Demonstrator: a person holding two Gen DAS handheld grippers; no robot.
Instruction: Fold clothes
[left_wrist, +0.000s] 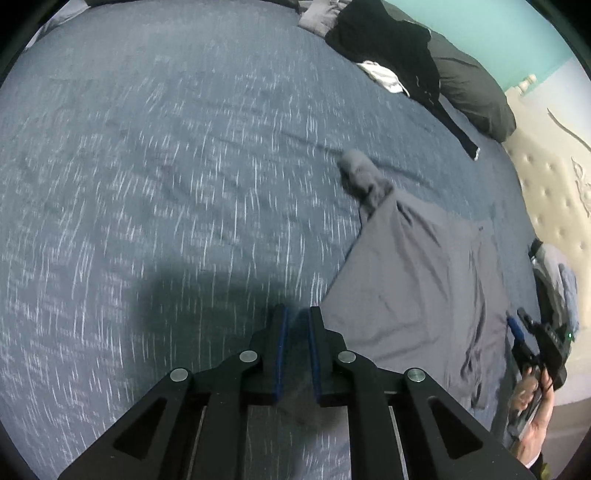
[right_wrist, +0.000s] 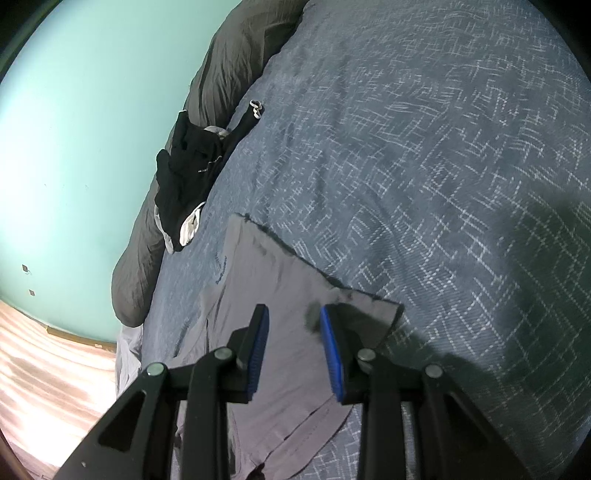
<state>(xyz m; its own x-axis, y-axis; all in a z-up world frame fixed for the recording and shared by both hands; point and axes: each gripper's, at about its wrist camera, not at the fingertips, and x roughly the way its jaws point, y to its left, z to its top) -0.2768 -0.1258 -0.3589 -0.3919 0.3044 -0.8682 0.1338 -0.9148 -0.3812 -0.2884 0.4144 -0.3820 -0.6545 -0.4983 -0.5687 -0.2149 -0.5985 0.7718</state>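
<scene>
Only the left view shows the grey garment's bunched sleeve

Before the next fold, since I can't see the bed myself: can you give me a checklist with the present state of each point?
1. Grey garment lies on the blue bedspread: ok.
2. Garment lies flat: not ok, one end is bunched.
3. Left gripper empty, narrow gap between its jaws: ok.
4. Right gripper over the garment, jaws apart, nothing pinched: ok.
5. Black clothes lie clear of the grey garment: ok.
6. Fold count so far: cannot tell.
</scene>
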